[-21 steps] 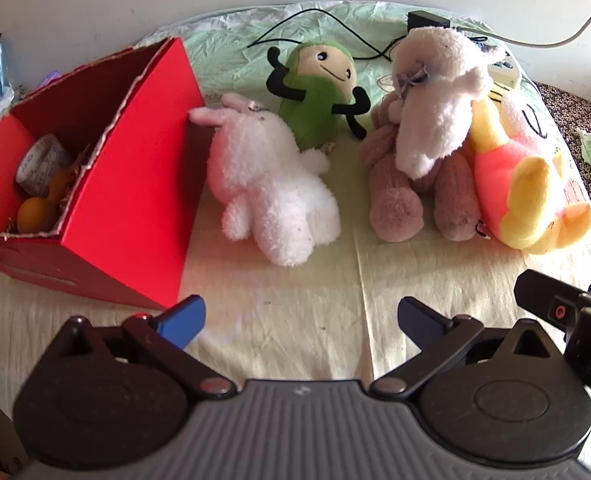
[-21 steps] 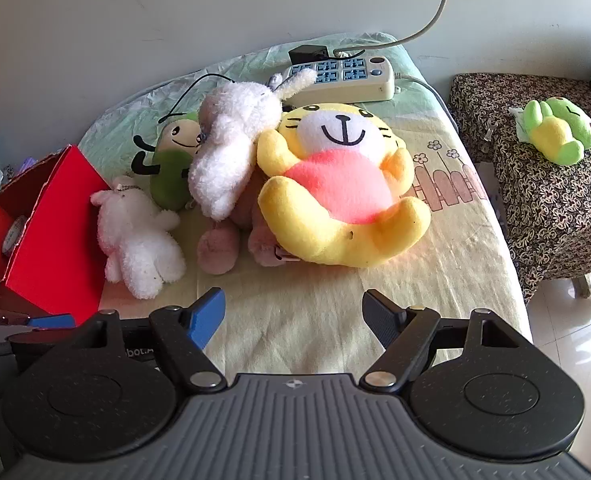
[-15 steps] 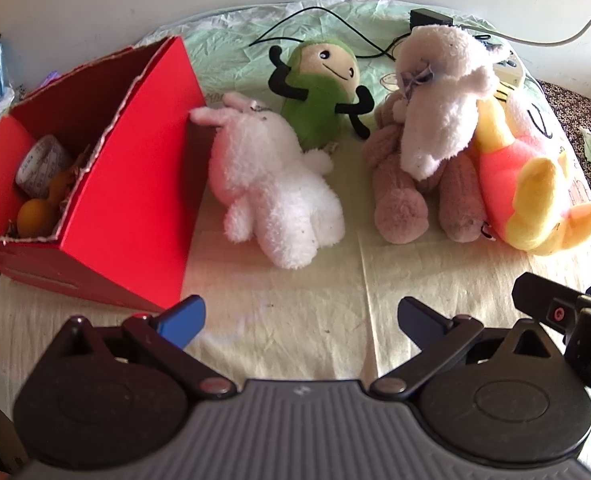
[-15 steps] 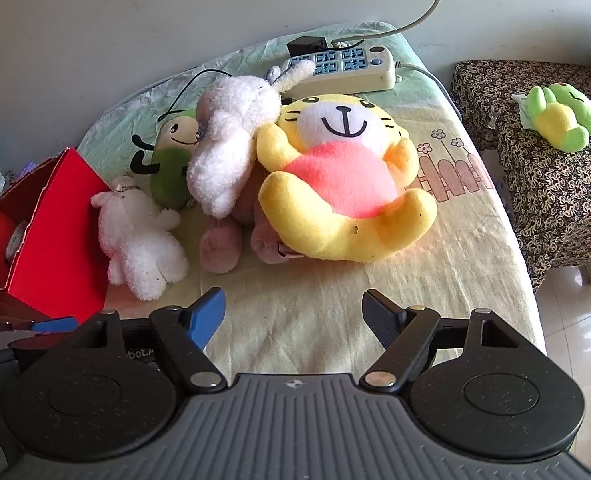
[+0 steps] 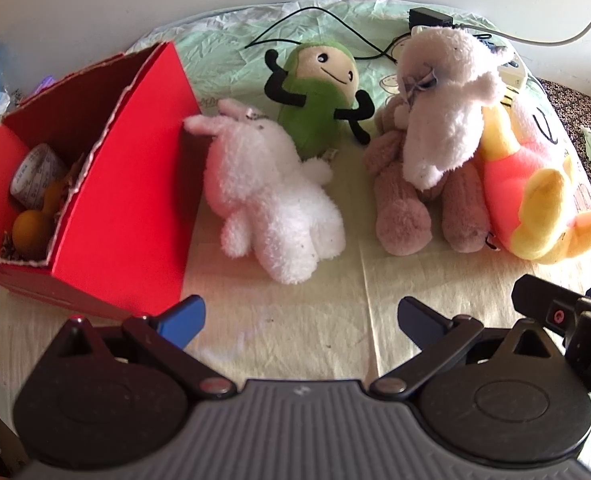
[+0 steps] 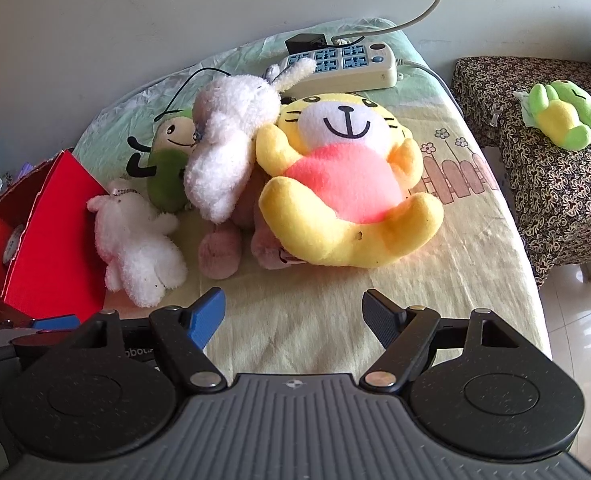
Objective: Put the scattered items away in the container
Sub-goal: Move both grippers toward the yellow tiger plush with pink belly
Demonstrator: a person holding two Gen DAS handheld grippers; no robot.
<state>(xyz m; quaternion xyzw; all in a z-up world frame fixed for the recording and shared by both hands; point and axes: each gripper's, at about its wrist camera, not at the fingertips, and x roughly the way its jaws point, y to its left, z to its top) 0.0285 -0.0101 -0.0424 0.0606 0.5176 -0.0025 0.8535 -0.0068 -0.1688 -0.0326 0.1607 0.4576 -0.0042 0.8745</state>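
Tablecloth (image 5: 295,340): white bunny (image 5: 271,208) ahead of left gripper (image 5: 301,314), jaws wide, empty.

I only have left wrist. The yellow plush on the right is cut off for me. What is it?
Observer: In the right wrist view the yellow plush is a whole tiger lying on its back, pink belly up, with a smiling face.
Operator: Anything behind it?
Observer: A cream power strip lies behind its head, near the wall, with a black plug in it.
Operator: The green scrap at my right edge?
Observer: A green and yellow frog plush, on a separate stool with a floral cover, off the table.
Operator: Right gripper holding anything?
Observer: No. The right gripper is open over bare cloth, nothing between its fingers.
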